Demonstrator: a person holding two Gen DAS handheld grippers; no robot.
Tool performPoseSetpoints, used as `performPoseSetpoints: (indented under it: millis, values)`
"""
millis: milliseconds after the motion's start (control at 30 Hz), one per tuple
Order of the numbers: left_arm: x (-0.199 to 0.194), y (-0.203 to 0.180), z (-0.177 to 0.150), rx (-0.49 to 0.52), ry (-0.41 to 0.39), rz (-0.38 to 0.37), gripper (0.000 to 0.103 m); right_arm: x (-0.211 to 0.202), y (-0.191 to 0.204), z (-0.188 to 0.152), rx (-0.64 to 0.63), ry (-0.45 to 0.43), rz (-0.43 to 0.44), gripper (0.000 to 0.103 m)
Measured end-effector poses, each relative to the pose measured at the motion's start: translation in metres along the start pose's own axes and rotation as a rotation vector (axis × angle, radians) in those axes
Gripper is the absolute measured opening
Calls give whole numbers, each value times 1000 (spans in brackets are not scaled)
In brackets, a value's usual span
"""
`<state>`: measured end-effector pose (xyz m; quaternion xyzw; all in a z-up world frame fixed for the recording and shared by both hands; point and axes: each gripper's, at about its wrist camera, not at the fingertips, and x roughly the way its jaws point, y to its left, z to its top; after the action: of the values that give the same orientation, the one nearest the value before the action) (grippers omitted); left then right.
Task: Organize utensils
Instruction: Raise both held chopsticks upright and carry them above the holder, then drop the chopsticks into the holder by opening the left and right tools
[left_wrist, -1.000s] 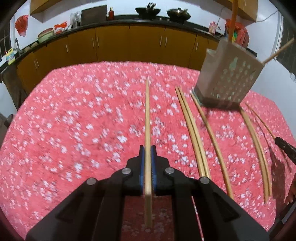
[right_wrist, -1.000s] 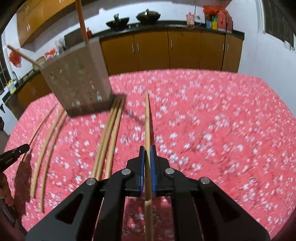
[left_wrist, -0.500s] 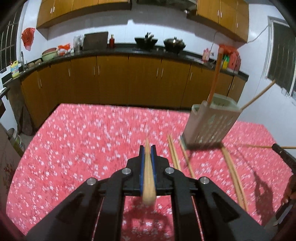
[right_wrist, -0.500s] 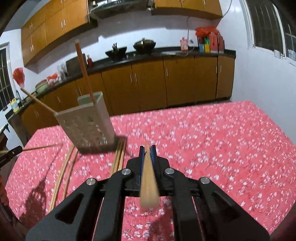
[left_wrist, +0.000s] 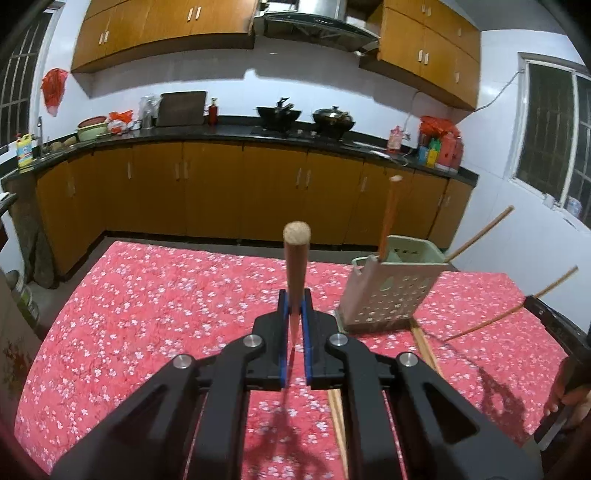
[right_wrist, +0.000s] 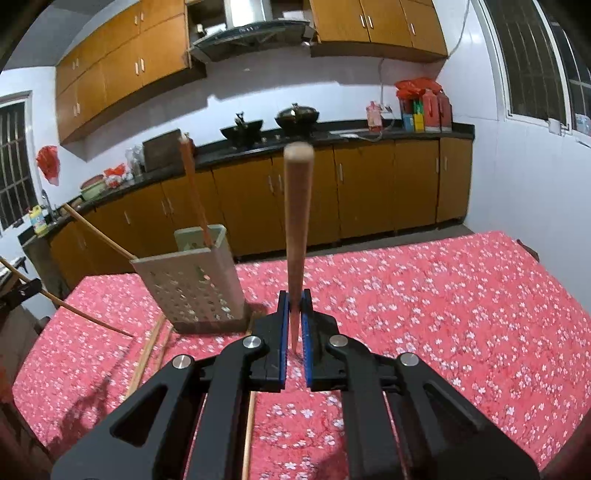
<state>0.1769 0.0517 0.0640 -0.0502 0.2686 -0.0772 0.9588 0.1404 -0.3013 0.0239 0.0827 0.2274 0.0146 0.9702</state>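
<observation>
My left gripper (left_wrist: 294, 314) is shut on a wooden chopstick (left_wrist: 296, 258) that it holds tilted up above the table. My right gripper (right_wrist: 294, 314) is shut on another wooden chopstick (right_wrist: 297, 221), also raised and pointing up. The perforated beige utensil holder (left_wrist: 388, 291) stands on the table to the right of the left gripper; it also shows in the right wrist view (right_wrist: 192, 280), left of the right gripper. It holds two chopsticks. More chopsticks (left_wrist: 424, 343) lie flat on the cloth by the holder.
The table wears a red floral cloth (left_wrist: 147, 314). The other gripper and its chopstick (left_wrist: 513, 314) show at the right edge of the left view. Brown kitchen cabinets (left_wrist: 240, 192) and a black counter with woks stand behind.
Both grippers have lifted their chopsticks off the cloth and tilted them upward. The views have swung up from the table to the kitchen wall.
</observation>
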Motion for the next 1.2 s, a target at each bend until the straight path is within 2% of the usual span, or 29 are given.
performPoseSetpoints:
  millis: [333, 467, 667, 833, 933, 1200]
  values:
    - [-38, -51, 38, 77, -96, -180, 8, -41, 41, 49, -30, -132, 209, 7]
    - [-46, -73, 52, 98, -132, -226, 8, -43, 52, 66, -37, -177, 237, 7]
    - [-45, -89, 73, 100, -193, -203, 8, -31, 61, 86, -43, -221, 220, 7]
    - [-39, -91, 93, 39, -238, -194, 8, -5, 65, 89, -57, -177, 194, 7]
    - [-36, -91, 103, 31, -274, -159, 8, 5, 66, 87, -58, -144, 184, 7]
    - [6, -92, 96, 35, -192, -126, 8, 29, 71, 79, -68, -54, 172, 7]
